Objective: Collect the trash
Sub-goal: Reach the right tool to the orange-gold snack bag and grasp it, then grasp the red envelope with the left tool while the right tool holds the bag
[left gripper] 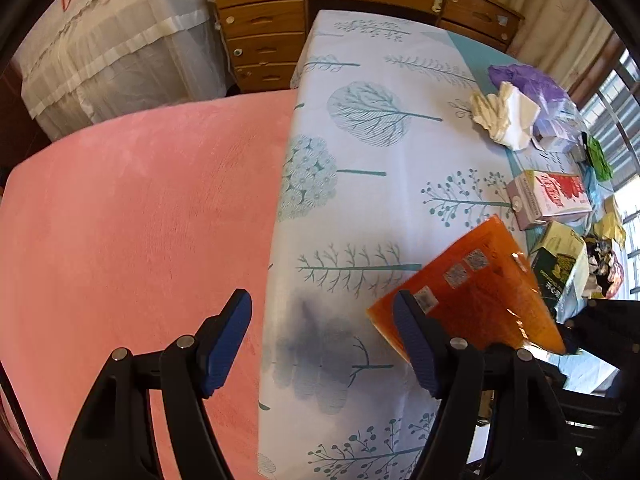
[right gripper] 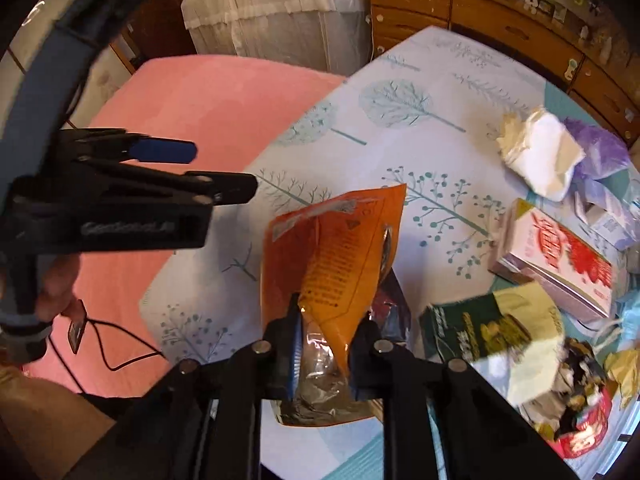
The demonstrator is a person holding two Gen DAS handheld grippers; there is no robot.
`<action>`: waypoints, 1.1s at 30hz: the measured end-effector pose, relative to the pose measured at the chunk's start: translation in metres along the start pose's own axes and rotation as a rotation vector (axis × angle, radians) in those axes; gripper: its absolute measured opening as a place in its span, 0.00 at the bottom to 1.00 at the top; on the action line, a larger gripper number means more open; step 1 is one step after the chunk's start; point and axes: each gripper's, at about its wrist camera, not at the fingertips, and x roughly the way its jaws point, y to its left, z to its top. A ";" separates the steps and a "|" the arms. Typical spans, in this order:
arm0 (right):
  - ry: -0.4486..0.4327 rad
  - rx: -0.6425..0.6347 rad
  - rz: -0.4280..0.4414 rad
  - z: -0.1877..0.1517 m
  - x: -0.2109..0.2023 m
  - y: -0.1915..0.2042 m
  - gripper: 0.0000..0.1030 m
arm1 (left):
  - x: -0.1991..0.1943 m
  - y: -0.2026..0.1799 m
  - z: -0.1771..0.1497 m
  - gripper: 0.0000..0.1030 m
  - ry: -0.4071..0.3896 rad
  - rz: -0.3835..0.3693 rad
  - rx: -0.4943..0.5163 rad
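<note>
My right gripper [right gripper: 328, 344] is shut on an orange foil pouch [right gripper: 340, 256] and holds it up above the tree-print tablecloth [right gripper: 400, 152]. The pouch also shows in the left wrist view [left gripper: 472, 292], just right of my left gripper [left gripper: 324, 336], which is open and empty over the table's left edge. The left gripper shows in the right wrist view [right gripper: 208, 172] to the pouch's left. More trash lies to the right: a white crumpled paper [right gripper: 540, 156], a purple bag [right gripper: 596, 148], a pink-and-red carton [right gripper: 560, 256] and a green box [right gripper: 480, 328].
A pink cloth surface [left gripper: 140, 220] lies left of the table. A wooden dresser [left gripper: 280, 20] stands behind it, with a white draped cover [left gripper: 100, 52] at back left. More wrappers [right gripper: 580, 400] pile at the table's right end. A cable [right gripper: 116, 344] trails over the pink cloth.
</note>
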 end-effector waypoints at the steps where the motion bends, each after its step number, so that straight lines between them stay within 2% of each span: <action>1: -0.012 0.010 -0.003 -0.006 -0.008 -0.001 0.16 | -0.003 -0.003 0.001 0.69 -0.005 -0.007 0.015; 5: -0.042 0.098 -0.066 -0.025 -0.030 -0.020 0.15 | -0.012 -0.020 0.003 0.69 -0.017 -0.039 0.068; 11: -0.078 0.296 -0.179 -0.061 -0.062 -0.057 0.14 | -0.019 -0.065 0.004 0.69 -0.027 -0.107 0.183; 19: -0.136 0.471 -0.294 -0.103 -0.099 -0.090 0.14 | -0.031 -0.144 0.008 0.69 -0.038 -0.212 0.344; 24: -0.177 0.577 -0.352 -0.130 -0.124 -0.111 0.14 | -0.037 -0.197 -0.001 0.69 -0.045 -0.271 0.449; 33: -0.213 0.710 -0.425 -0.174 -0.154 -0.160 0.14 | -0.039 -0.269 -0.015 0.69 -0.034 -0.281 0.541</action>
